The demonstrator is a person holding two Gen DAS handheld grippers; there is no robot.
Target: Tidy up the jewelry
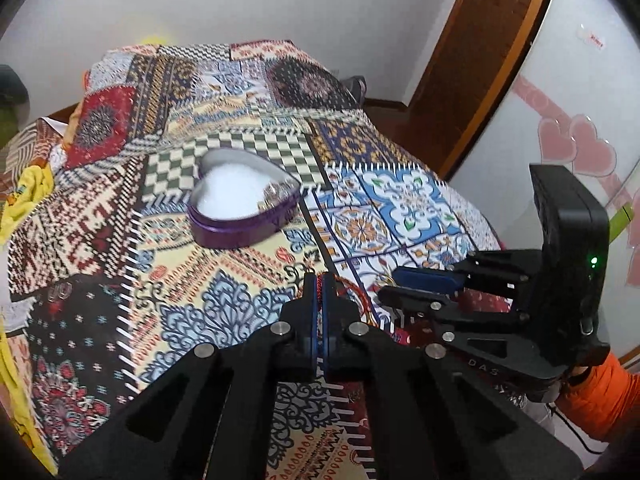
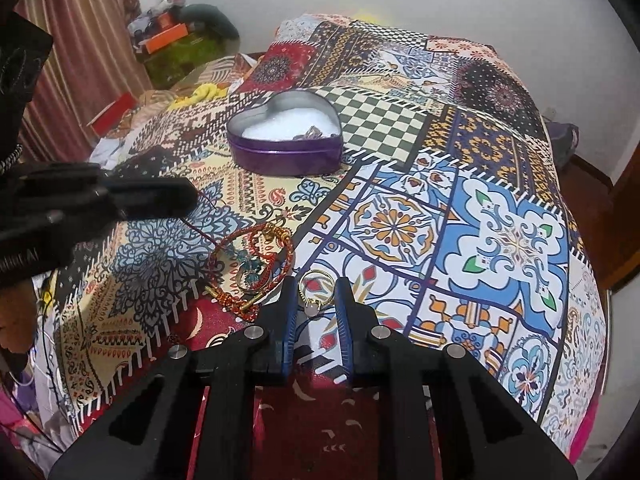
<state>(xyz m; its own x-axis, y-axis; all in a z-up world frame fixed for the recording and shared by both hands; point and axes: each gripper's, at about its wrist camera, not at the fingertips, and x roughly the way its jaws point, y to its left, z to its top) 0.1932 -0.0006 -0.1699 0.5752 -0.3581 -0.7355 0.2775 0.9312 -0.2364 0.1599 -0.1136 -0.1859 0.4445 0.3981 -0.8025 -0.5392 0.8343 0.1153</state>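
A purple heart-shaped tin [image 1: 244, 200] with white lining stands open on the patterned bedspread; it also shows in the right wrist view [image 2: 286, 136], with a small piece of jewelry inside near its right wall [image 2: 310, 133]. My left gripper [image 1: 319, 280] is shut on a thin red cord bracelet [image 1: 320, 285] and holds it just above the cloth. In the right wrist view the left gripper [image 2: 188, 198] pulls a red thread from a pile of red braided bracelets [image 2: 256, 264]. My right gripper [image 2: 317, 294] is open around a gold ring [image 2: 316, 286] lying on the cloth.
The patterned bedspread [image 2: 460, 216] covers the whole bed. Clutter and yellow cloth [image 2: 200, 92] lie at the far left by a striped curtain [image 2: 80, 40]. A wooden door frame [image 1: 472, 60] and white wall stand to the right of the bed.
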